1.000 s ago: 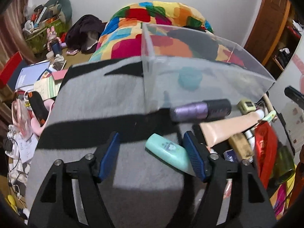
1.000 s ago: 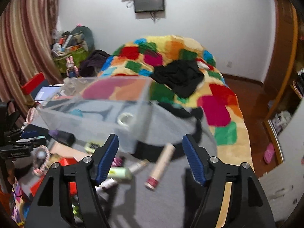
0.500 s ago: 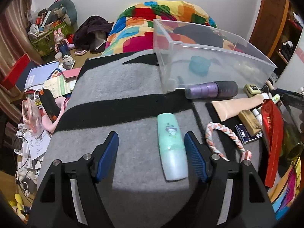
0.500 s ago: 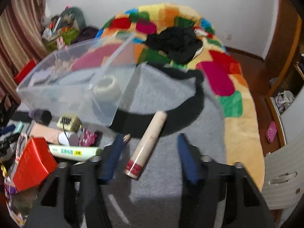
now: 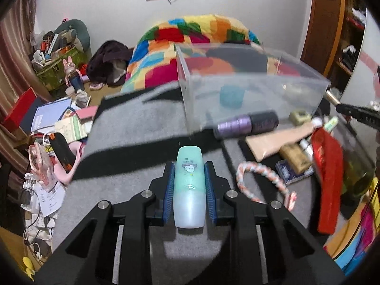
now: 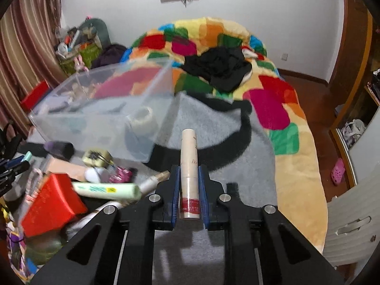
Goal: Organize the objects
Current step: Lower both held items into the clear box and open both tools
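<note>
My left gripper (image 5: 189,174) is shut on a mint-green bottle (image 5: 189,185) that points forward between the blue pads, over the grey blanket (image 5: 133,128). My right gripper (image 6: 189,180) is shut on a beige tube with a red label (image 6: 188,175). A clear plastic bin (image 5: 249,95) stands ahead of the left gripper; it also shows in the right wrist view (image 6: 99,109) at the left, holding a teal item (image 5: 231,95) and a roll of tape (image 6: 143,120).
Loose items lie beside the bin: a purple bottle (image 5: 247,124), a peach tube (image 5: 280,140), a braided rope (image 5: 261,175), a red pouch (image 5: 329,171), a green tube (image 6: 106,190). A colourful quilt (image 6: 261,90) covers the bed beyond. Clutter lies on the floor at left (image 5: 52,123).
Both grippers have closed: the left on the mint-green bottle, the right on the beige tube. Both were open half a second ago with the items lying between the fingers.
</note>
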Demonstrator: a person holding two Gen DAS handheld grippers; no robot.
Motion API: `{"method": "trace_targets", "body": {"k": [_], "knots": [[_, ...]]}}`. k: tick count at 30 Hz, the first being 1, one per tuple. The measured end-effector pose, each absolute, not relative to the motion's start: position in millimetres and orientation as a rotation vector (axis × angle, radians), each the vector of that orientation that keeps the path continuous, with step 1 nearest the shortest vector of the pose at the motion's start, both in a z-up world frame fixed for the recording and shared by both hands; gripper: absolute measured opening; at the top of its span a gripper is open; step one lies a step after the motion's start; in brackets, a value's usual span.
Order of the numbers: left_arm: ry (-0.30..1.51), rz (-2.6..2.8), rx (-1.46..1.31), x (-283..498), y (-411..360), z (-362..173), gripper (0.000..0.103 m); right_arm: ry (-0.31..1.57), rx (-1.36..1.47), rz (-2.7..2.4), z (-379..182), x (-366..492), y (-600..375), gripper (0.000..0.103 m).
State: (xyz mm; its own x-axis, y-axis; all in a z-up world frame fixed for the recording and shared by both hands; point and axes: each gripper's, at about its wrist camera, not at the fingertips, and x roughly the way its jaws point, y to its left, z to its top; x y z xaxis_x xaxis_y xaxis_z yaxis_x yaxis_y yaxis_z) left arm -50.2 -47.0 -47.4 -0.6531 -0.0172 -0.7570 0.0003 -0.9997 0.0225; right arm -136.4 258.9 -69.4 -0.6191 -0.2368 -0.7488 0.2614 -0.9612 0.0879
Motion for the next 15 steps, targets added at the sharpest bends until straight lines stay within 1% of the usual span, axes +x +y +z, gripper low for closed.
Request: {"method": "trace_targets", "body": {"k": [7,11,15], "knots": [[0.053,-2.947,1.144,-56.9,-50.5,-8.5,0.025,-0.04,1.013,-2.591,-22.9,-126.9,247.4,0.014],[0.077,-2.981,1.09,-66.1,-46.8,4.2,0.025,-0.047,0.968,-2.563,-9.7,-131.5,231.0,0.014],[0.112,-3.0,1.113,-81.9,-44.6,7.5,0.025,-0.028,0.968,-2.52,-6.2,-144.6,212.9,0.014]]}}
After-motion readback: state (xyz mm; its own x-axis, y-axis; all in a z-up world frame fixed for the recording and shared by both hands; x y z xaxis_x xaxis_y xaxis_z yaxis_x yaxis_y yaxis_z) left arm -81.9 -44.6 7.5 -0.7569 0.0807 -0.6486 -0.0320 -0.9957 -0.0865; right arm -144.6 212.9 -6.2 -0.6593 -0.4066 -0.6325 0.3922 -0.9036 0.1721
